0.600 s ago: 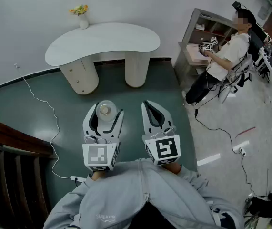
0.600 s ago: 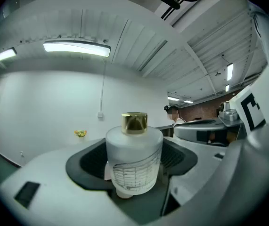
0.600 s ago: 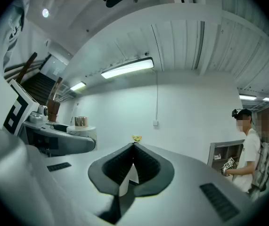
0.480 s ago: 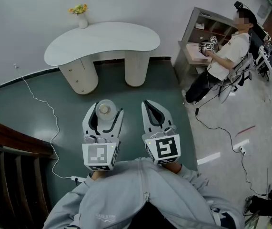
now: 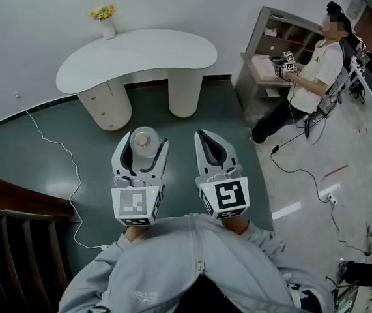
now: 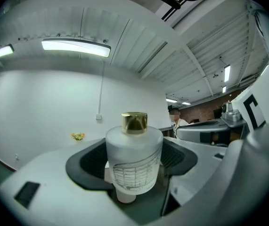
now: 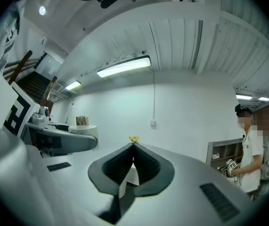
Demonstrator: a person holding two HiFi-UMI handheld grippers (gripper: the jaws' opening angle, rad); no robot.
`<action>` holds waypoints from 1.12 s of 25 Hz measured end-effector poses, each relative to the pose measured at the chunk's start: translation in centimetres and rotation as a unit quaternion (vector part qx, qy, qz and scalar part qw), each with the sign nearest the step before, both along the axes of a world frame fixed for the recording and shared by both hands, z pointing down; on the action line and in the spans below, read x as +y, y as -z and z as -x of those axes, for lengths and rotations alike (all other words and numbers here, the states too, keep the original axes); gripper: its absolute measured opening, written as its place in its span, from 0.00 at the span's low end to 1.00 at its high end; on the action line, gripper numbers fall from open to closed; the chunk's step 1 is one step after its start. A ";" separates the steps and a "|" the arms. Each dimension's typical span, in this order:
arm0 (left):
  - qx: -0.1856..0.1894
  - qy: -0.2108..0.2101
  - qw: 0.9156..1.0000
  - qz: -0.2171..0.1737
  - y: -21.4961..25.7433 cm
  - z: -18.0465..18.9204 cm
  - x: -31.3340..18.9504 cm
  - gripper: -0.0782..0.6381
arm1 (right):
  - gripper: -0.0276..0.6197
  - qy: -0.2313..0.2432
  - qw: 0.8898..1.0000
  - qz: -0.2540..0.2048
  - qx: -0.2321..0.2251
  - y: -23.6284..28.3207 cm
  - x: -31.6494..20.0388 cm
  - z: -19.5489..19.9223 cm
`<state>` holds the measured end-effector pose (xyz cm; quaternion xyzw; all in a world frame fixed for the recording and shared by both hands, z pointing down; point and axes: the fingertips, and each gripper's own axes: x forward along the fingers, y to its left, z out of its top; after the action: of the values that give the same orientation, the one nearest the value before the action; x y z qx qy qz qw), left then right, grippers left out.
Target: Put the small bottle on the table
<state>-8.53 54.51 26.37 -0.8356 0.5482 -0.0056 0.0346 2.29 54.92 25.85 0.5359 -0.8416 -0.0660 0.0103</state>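
left tool [image 5: 144,137]: wide, clamped on small bottle [image 6: 134,158] | right tool [image 7: 133,146]: jaws together, empty

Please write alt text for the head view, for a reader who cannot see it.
Seen from above, the left gripper holds a small bottle above the green floor; the right gripper beside it is shut and empty. A white curved table with a flower vase stands ahead, not yet reached.

White curved table [image 5: 140,51], flower vase [image 5: 108,29] seemingly atop
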 end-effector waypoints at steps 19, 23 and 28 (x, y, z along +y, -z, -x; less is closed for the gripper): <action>-0.002 0.013 1.000 -0.001 -0.8 -0.2 -9.9 0.57 | 0.08 0.009 1.000 -0.001 0.008 -1.6 -10.0 0.4; 0.000 0.019 1.000 -0.001 -0.6 -1.1 -13.7 0.57 | 0.08 0.019 1.000 0.000 0.010 -1.3 -14.0 -0.4; 0.001 0.028 1.000 -0.003 0.0 -2.4 -18.1 0.57 | 0.08 0.030 1.000 0.002 0.010 -0.9 -18.7 -1.7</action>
<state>-6.13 36.41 26.39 -0.8199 0.5714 -0.0044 0.0361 4.02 36.23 26.72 0.5101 -0.8571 -0.0704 0.0176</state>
